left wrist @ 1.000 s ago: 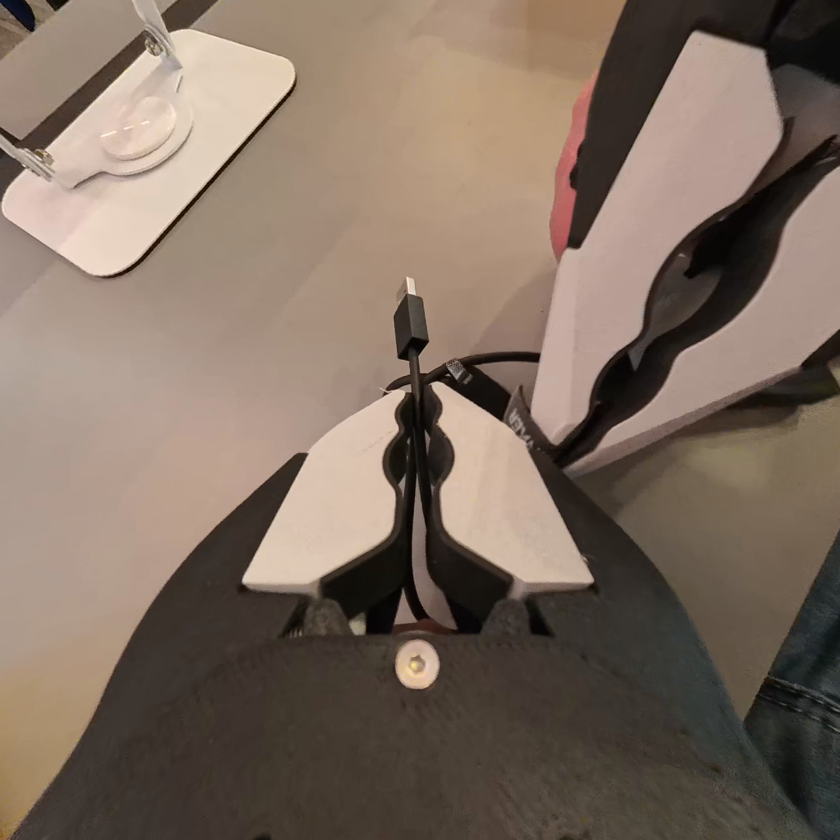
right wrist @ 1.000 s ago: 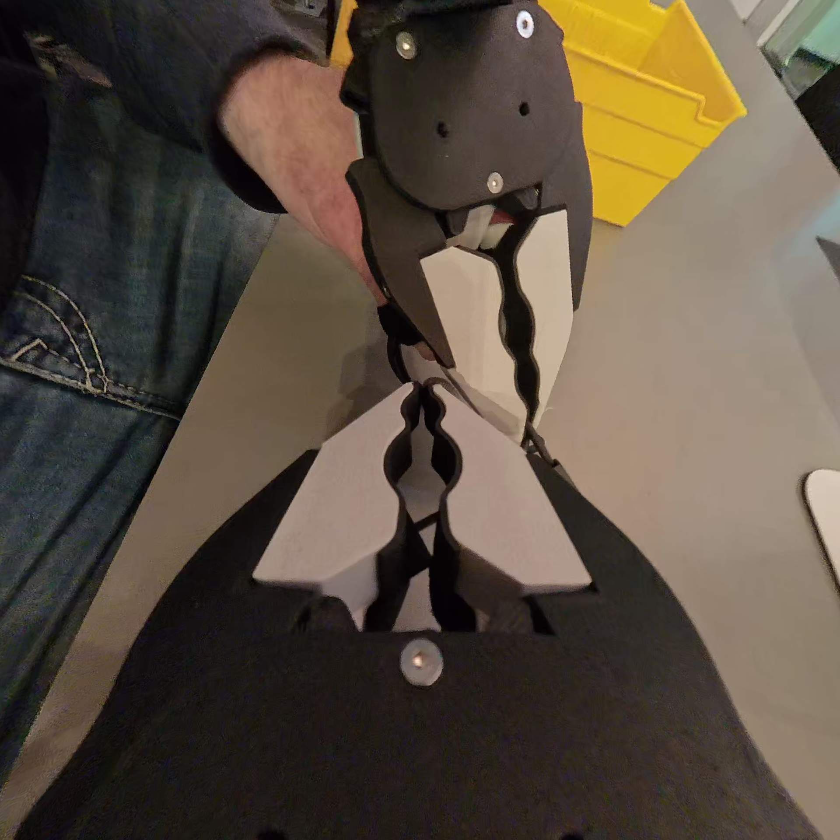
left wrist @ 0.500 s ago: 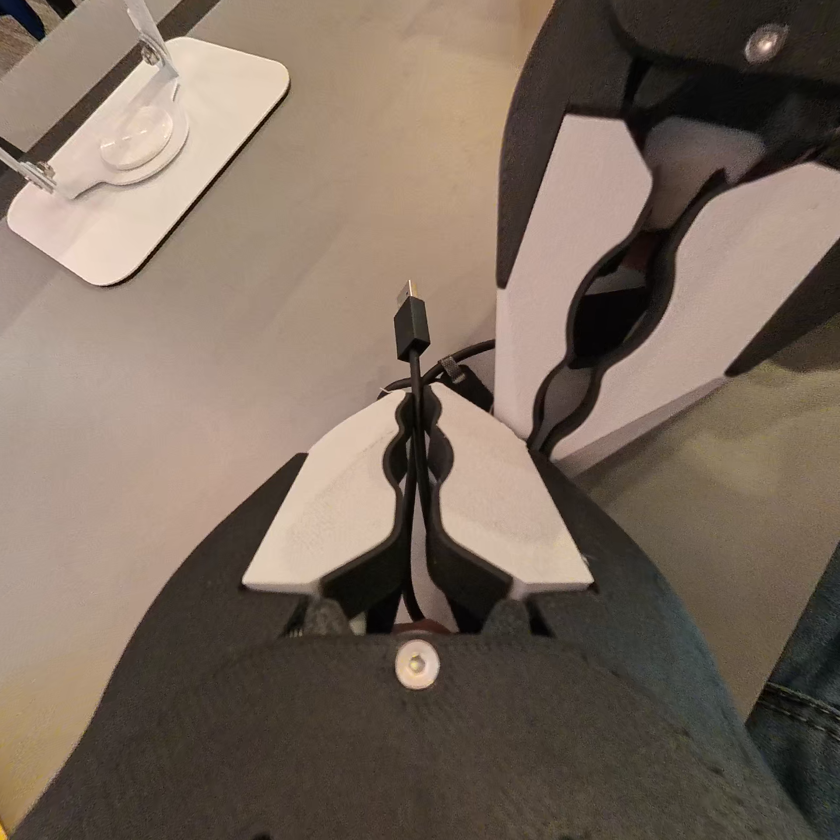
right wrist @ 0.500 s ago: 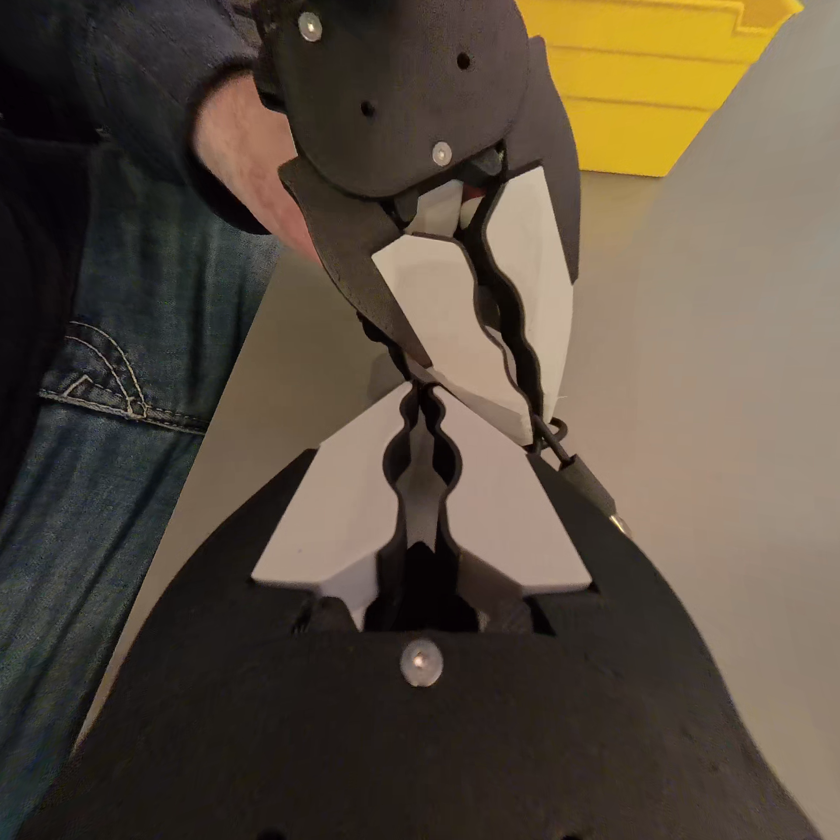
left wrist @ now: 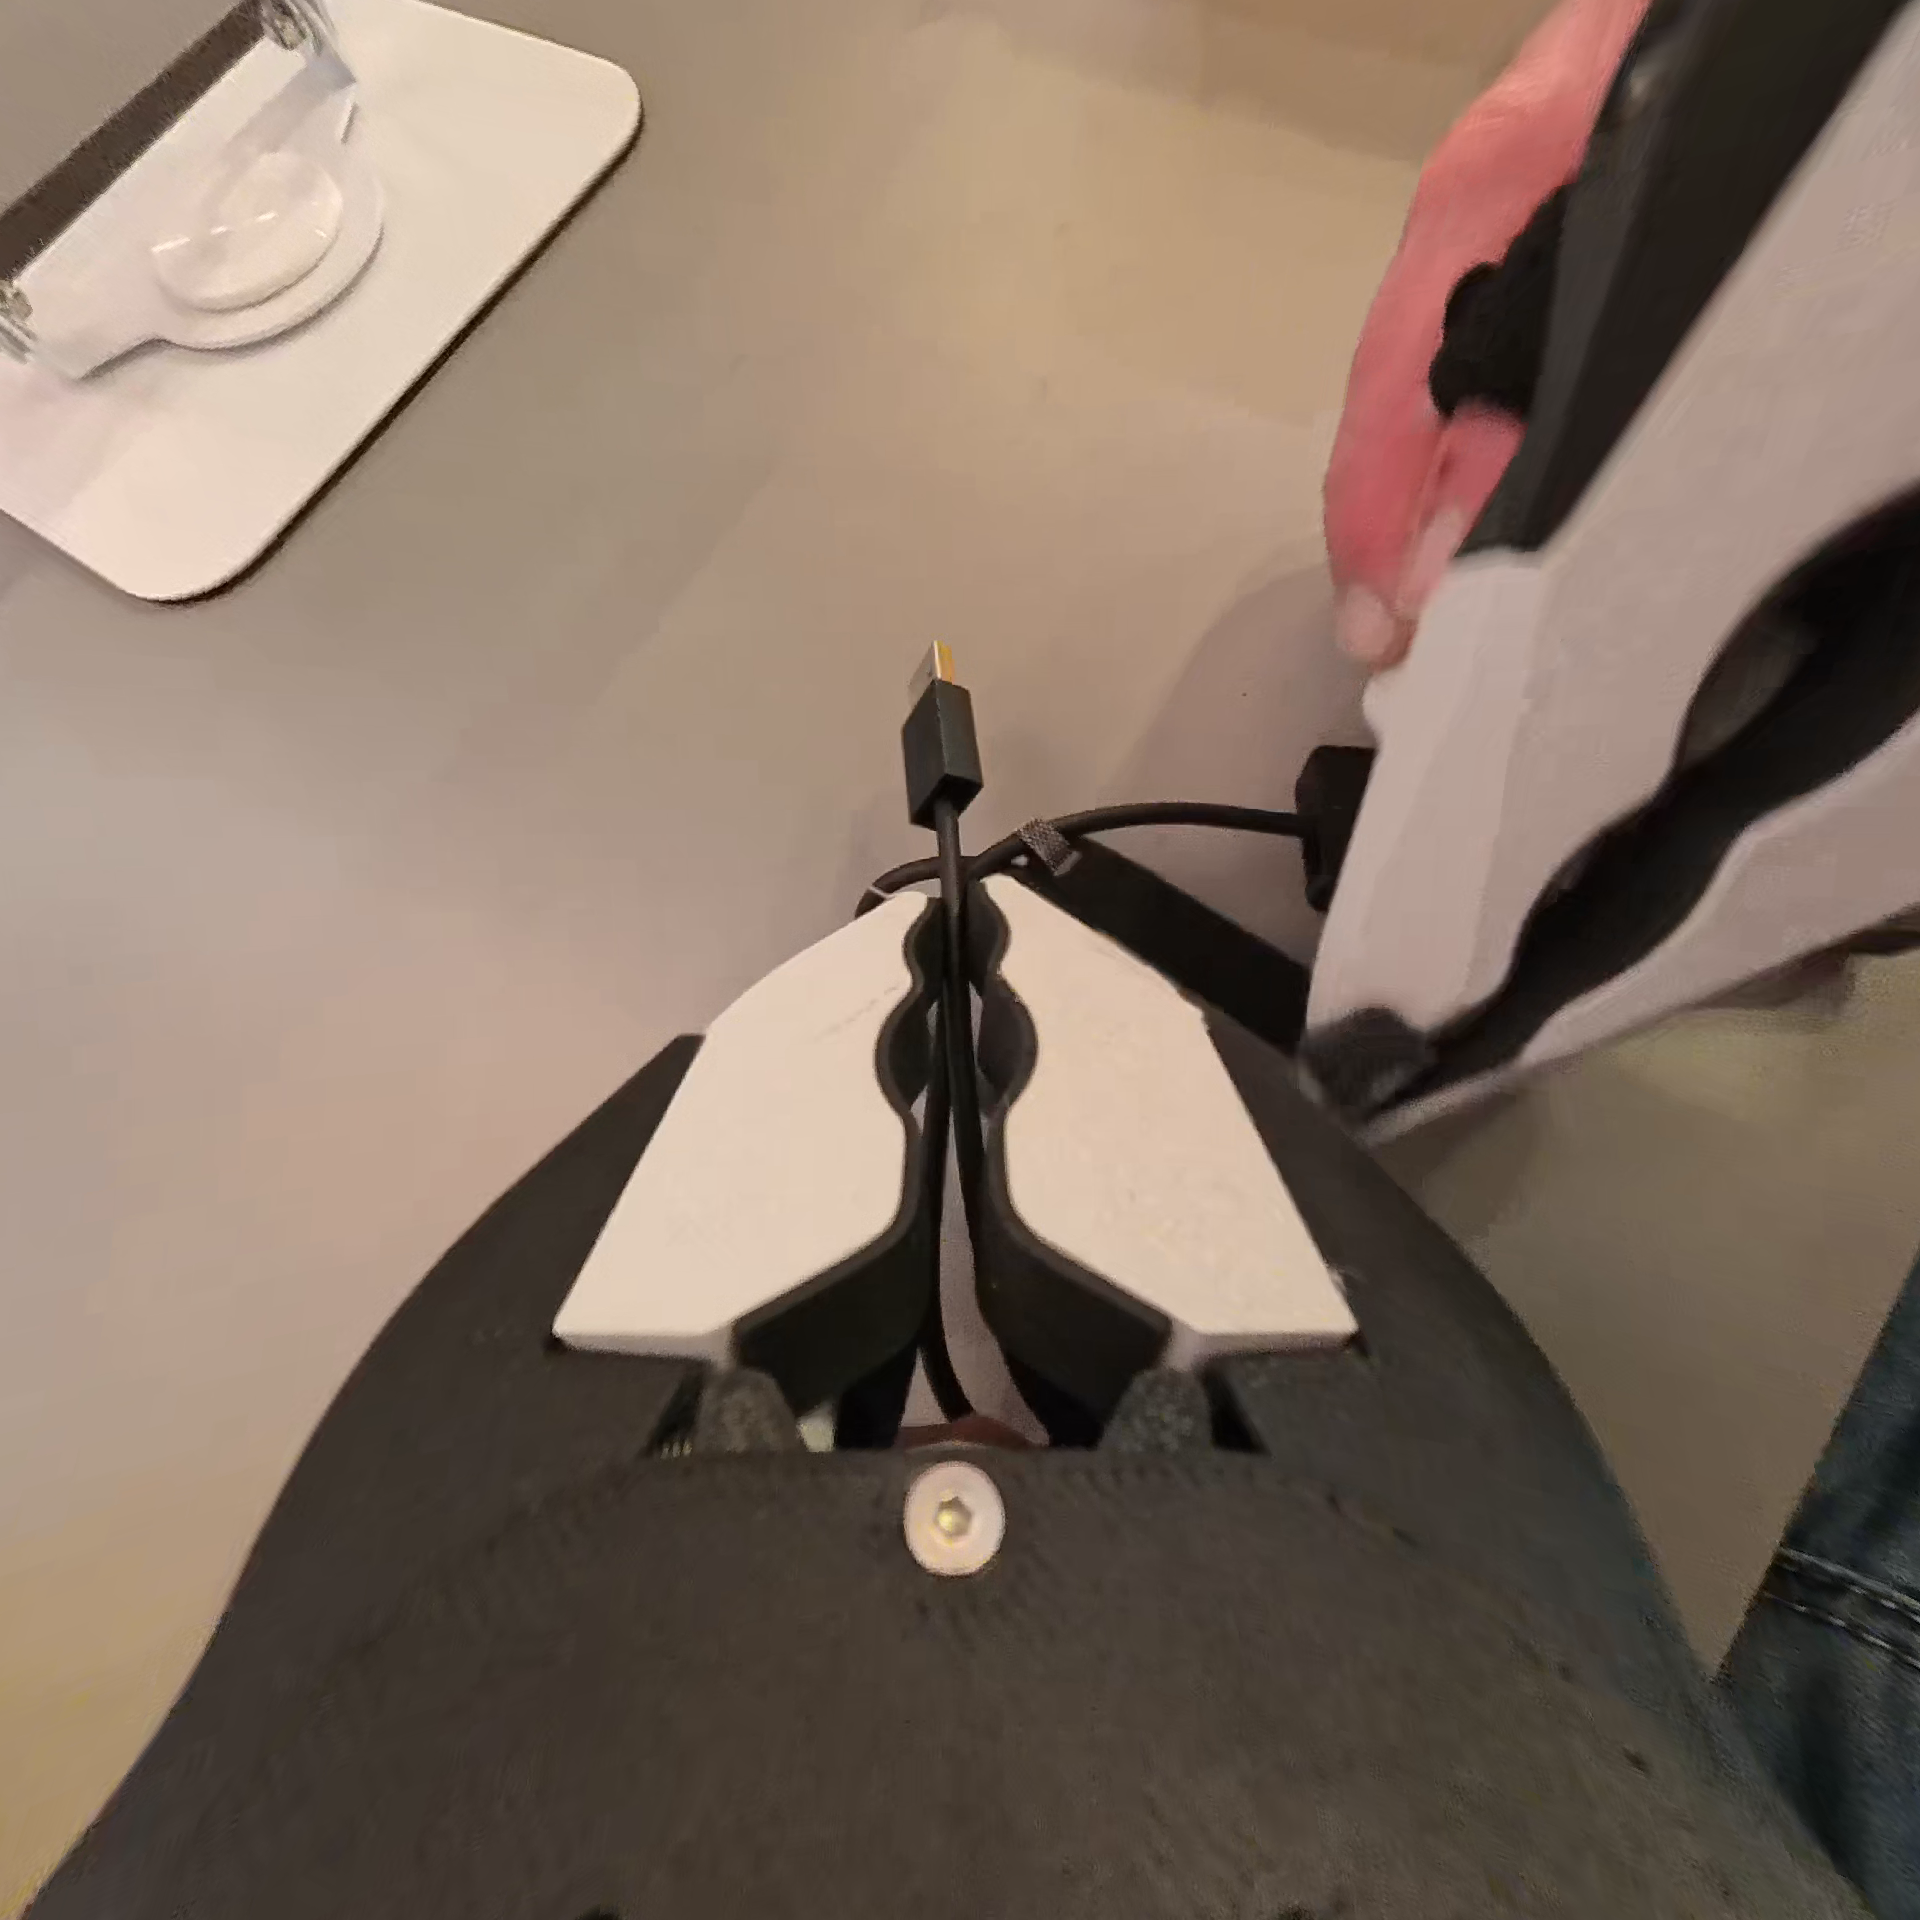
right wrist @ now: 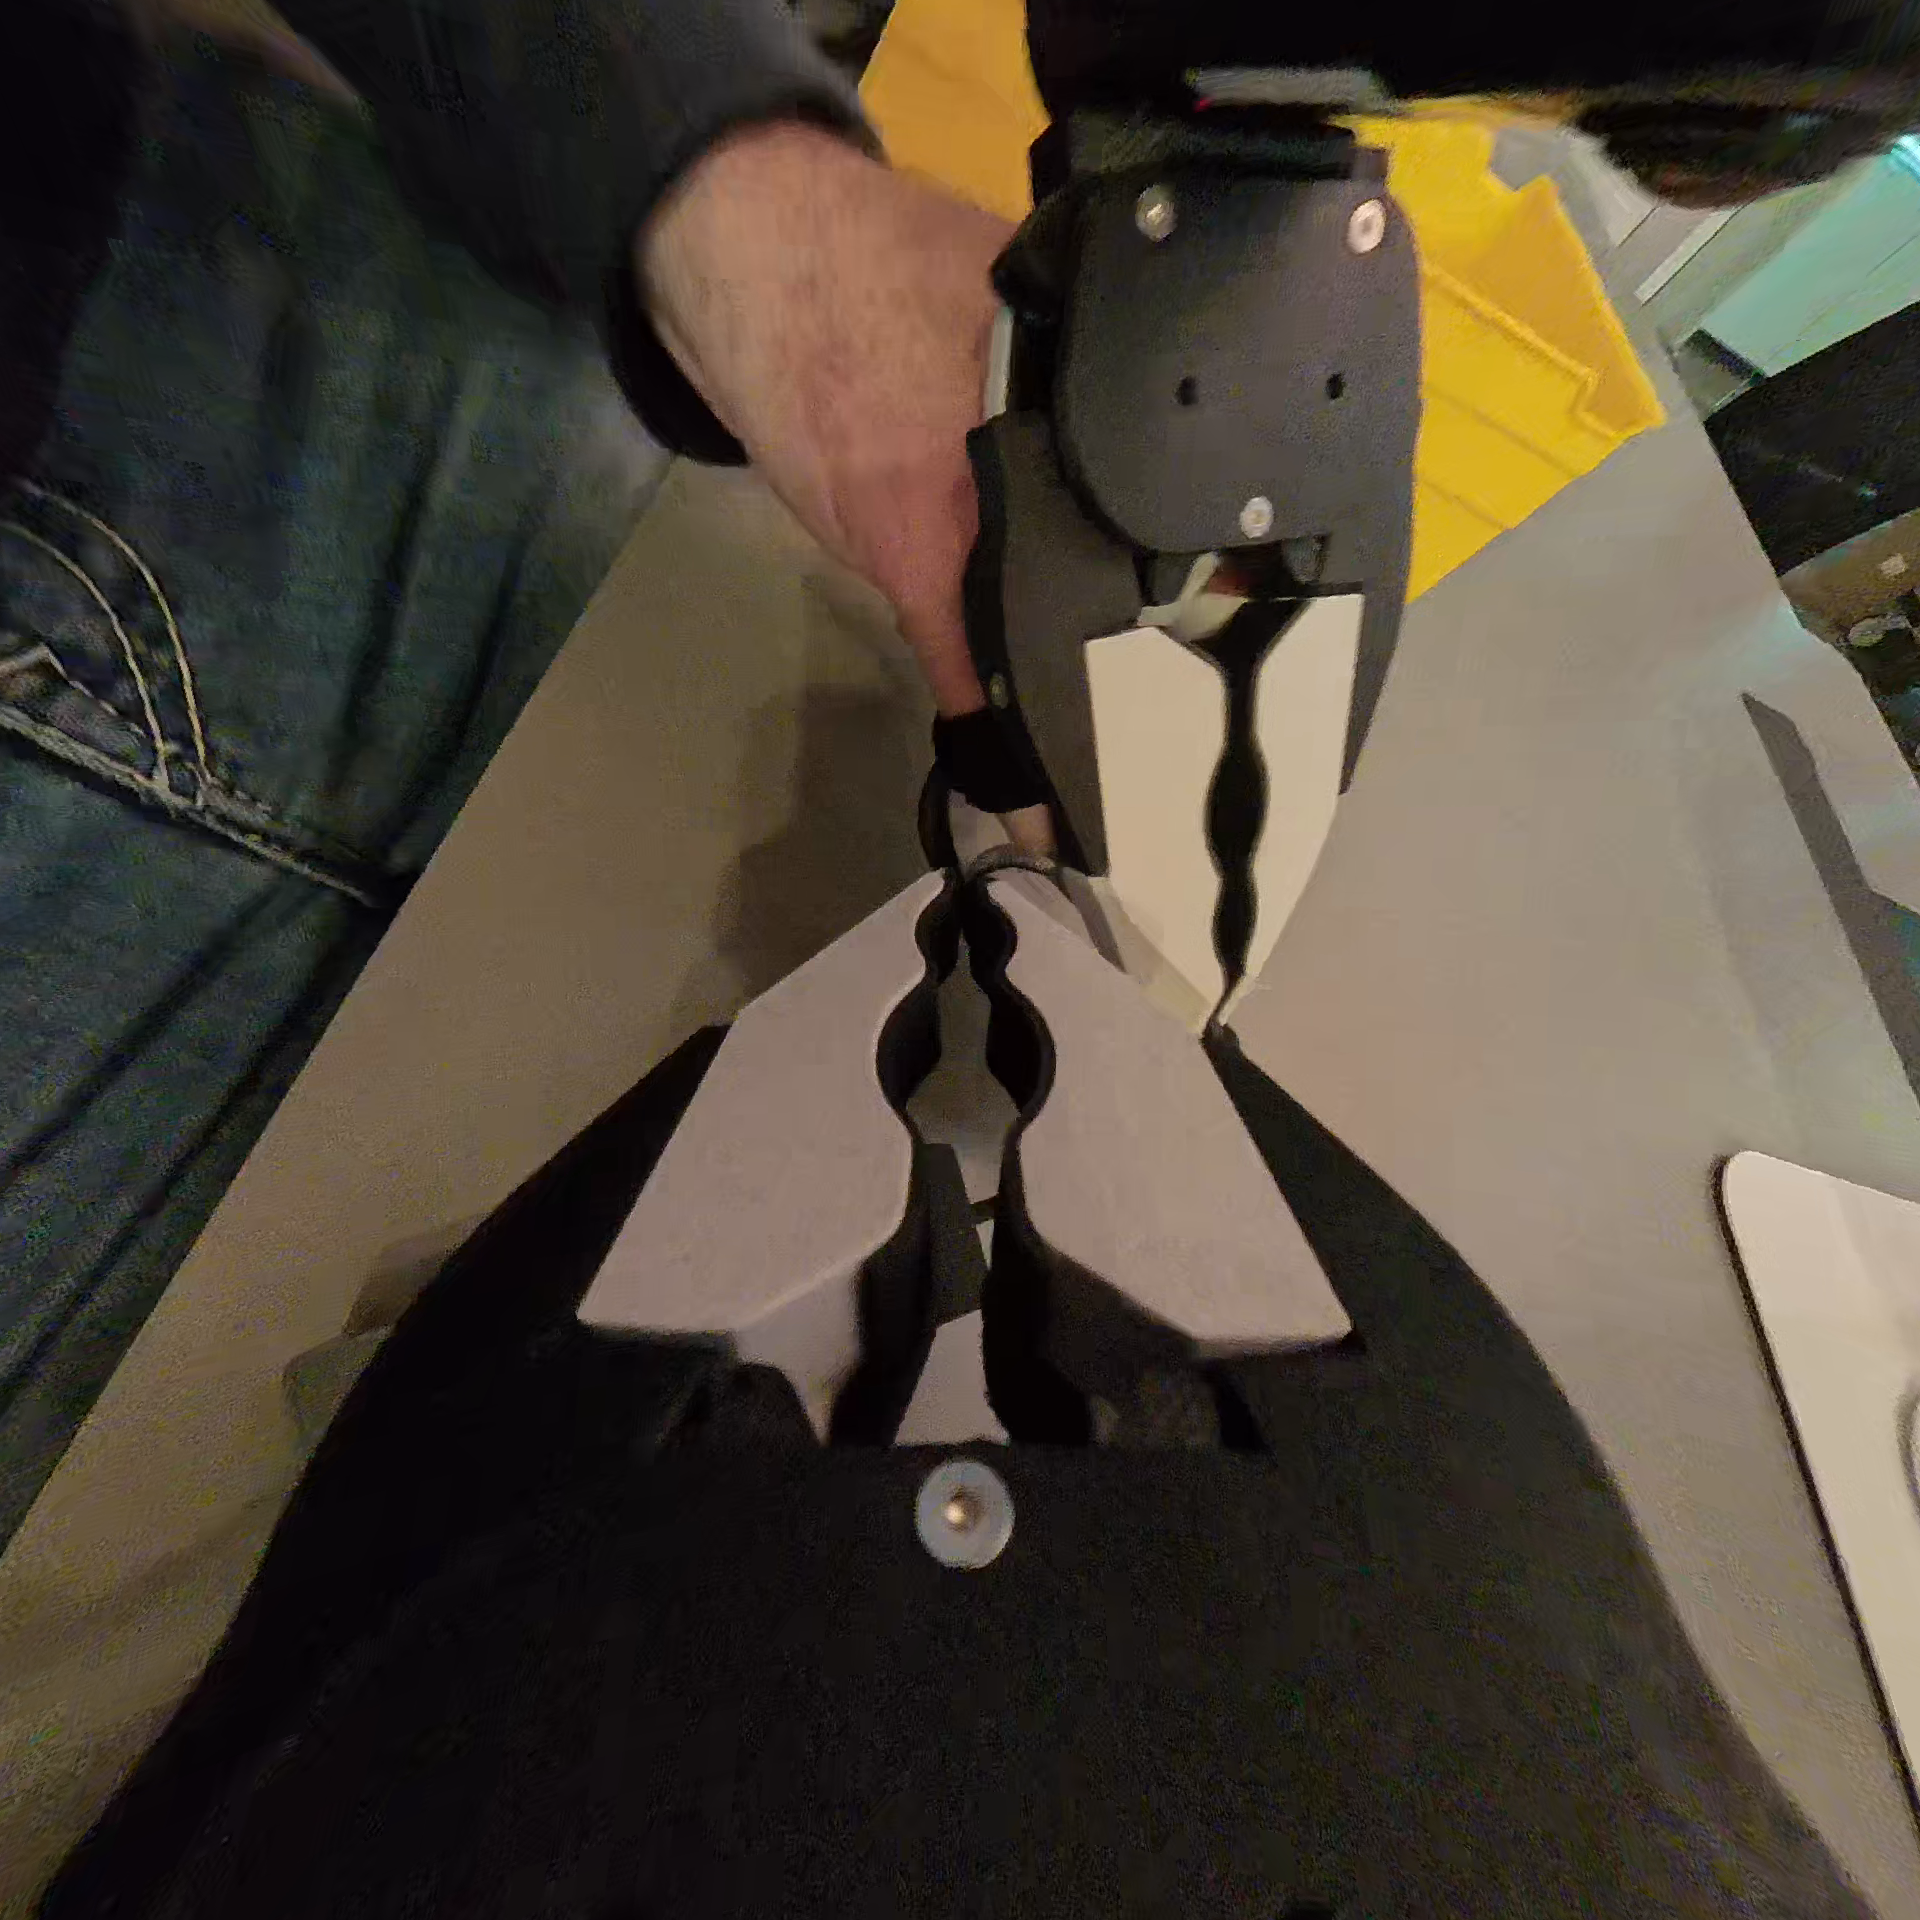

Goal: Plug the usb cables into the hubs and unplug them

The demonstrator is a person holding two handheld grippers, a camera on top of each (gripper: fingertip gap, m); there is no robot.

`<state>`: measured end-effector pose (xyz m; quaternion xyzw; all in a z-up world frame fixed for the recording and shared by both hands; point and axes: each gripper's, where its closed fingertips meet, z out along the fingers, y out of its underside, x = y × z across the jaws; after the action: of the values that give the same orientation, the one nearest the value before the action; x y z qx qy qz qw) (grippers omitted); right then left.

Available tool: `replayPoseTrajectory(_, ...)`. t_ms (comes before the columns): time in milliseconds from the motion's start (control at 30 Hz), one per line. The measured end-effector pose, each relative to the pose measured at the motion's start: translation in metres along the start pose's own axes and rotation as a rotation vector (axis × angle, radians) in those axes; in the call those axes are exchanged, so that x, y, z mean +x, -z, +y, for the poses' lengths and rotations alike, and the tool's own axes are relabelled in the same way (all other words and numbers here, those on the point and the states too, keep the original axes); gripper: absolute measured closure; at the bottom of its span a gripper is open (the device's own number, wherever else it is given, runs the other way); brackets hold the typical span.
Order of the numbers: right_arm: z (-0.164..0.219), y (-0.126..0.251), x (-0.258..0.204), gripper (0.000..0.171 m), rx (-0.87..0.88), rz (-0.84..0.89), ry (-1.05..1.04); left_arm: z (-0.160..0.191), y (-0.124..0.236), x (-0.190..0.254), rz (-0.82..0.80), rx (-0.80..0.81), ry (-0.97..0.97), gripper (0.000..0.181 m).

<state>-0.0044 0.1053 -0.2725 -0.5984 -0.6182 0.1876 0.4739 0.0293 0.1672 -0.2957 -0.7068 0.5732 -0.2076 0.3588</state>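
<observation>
My left gripper point(left wrist: 951, 894) is shut on a black USB cable point(left wrist: 948, 1039). Its plug point(left wrist: 940, 743) sticks out past the fingertips, above the grey table. The cable loops right toward my right gripper point(left wrist: 1351, 1070), which is shut on a black strap point(left wrist: 1184, 930) that runs from the cable bundle. In the right wrist view my right gripper point(right wrist: 966, 883) is closed, with a dark cable loop point(right wrist: 935, 821) at its tips. The left gripper point(right wrist: 1231, 1003), held by a hand point(right wrist: 831, 416), points down close behind it. No hub shows.
A white base plate with a clear stand point(left wrist: 312, 260) sits at the far left of the table and shows at the right edge of the right wrist view point(right wrist: 1849, 1403). A yellow bin point(right wrist: 1507, 312) stands behind. The person's jeans point(right wrist: 260, 623) are at the table edge. Tip to tip, the grippers are about 7 cm apart.
The right gripper has swung and pulled away to the right, drawing the strap and cable loop out. The left gripper has kept hold of the cable, plug still pointing forward.
</observation>
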Motion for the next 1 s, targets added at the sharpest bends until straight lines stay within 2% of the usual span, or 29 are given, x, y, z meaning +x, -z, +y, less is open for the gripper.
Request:
replayPoseTrajectory(100, -0.011, 0.016, 0.017, 0.171, 0.114, -0.016, -0.13, -0.001, 0.001, 0.002, 0.02, 0.005, -0.011, 0.178)
replayPoseTrajectory(233, 0.004, 0.015, 0.021, 0.171, 0.061, -0.075, -0.183, -0.005, 0.005, 0.006, 0.056, 0.015, -0.034, 0.178)
replayPoseTrajectory(433, 0.007, 0.019, 0.03, 0.171, 0.072, -0.084, -0.244, -0.001, 0.022, 0.009, 0.113, -0.01, -0.05, 0.16)
replayPoseTrajectory(567, 0.01, 0.023, 0.033, 0.171, 0.093, -0.095, -0.283, 0.01, 0.033, 0.01, 0.132, -0.104, -0.044, 0.122)
replayPoseTrajectory(633, 0.011, 0.024, 0.034, 0.171, 0.088, -0.095, -0.288, 0.019, 0.036, 0.013, 0.131, -0.164, -0.058, 0.108)
replayPoseTrajectory(700, 0.007, 0.024, 0.034, 0.171, 0.113, -0.11, -0.307, 0.026, 0.034, 0.017, 0.147, -0.198, -0.053, 0.102)
replayPoseTrajectory(733, 0.005, 0.025, 0.035, 0.171, 0.127, -0.12, -0.323, 0.029, 0.031, 0.021, 0.16, -0.214, -0.05, 0.103)
replayPoseTrajectory(833, 0.004, 0.022, 0.038, 0.171, 0.134, -0.136, -0.348, 0.041, 0.022, 0.029, 0.155, -0.272, -0.086, 0.123)
replayPoseTrajectory(1000, -0.004, 0.015, 0.036, 0.171, 0.149, -0.193, -0.358, 0.047, 0.012, 0.034, 0.168, -0.259, -0.088, 0.146)
